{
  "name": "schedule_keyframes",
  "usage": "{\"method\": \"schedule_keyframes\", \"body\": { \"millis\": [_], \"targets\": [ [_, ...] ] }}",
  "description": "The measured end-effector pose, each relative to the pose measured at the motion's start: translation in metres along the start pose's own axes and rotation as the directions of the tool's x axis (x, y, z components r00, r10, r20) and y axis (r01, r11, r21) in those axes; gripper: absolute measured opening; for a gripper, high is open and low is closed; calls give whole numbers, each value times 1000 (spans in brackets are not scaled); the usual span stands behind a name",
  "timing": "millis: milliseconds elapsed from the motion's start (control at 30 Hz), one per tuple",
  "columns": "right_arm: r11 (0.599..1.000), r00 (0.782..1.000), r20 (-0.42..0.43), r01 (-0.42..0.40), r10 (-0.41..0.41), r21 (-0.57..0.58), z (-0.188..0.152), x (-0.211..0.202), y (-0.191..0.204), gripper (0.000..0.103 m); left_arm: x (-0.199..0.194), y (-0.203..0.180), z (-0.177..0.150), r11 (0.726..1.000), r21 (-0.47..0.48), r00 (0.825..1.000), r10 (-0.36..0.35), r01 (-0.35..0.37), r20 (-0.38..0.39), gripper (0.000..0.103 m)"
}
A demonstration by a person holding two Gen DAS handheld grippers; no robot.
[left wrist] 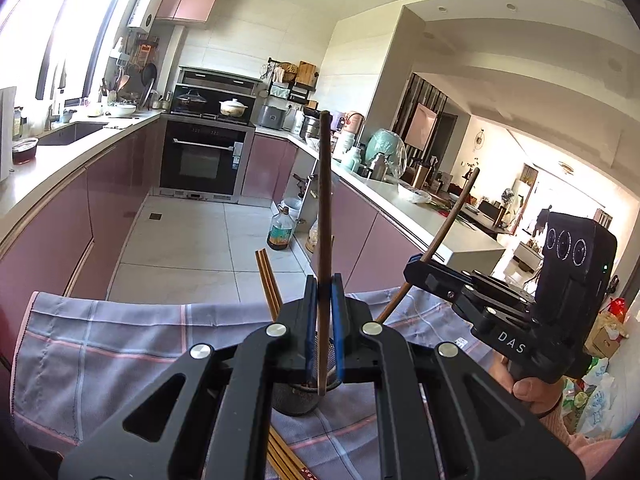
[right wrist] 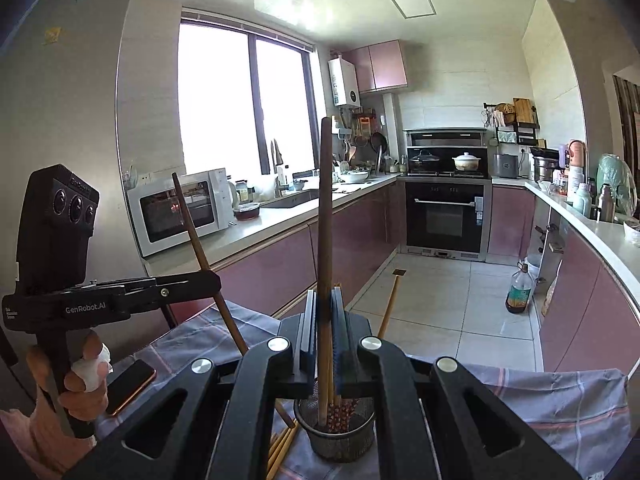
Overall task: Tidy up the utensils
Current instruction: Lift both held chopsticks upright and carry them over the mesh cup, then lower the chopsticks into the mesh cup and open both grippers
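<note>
Checked cloth (right wrist: 560, 404) covers the desk. Left tongs (left wrist: 323, 300) and right tongs (right wrist: 325, 312) each clamp one dark chopstick (left wrist: 325, 200) upright, presumably for dropping into the mesh holder (right wrist: 338, 436).

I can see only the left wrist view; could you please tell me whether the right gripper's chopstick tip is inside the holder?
Observer: Yes, the chopstick in the right gripper has its lower tip inside the mesh holder.
Operator: Is anything else in it?
Observer: Patterned chopstick ends stand in it.
Operator: What lies near my left hand?
Observer: A phone lies on the cloth beside the left hand.
</note>
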State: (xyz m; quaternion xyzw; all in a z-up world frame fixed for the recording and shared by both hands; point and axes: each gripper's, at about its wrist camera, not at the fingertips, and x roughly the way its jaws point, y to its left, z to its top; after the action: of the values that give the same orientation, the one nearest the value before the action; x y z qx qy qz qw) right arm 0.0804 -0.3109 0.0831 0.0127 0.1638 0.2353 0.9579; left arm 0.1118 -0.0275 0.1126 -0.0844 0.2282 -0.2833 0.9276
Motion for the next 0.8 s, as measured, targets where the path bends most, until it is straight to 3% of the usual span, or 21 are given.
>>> {"method": "schedule_keyframes", "body": {
  "millis": [367, 800],
  "targets": [
    [998, 996, -75, 49, -52, -43, -10, 33, 2, 6, 37, 3, 10, 998, 7, 997, 62, -61, -50, 8],
    [998, 965, -257, 54, -57, -20, -26, 68, -12, 6, 84, 15, -14, 998, 30, 974, 65, -60, -219, 8]
  ]
}}
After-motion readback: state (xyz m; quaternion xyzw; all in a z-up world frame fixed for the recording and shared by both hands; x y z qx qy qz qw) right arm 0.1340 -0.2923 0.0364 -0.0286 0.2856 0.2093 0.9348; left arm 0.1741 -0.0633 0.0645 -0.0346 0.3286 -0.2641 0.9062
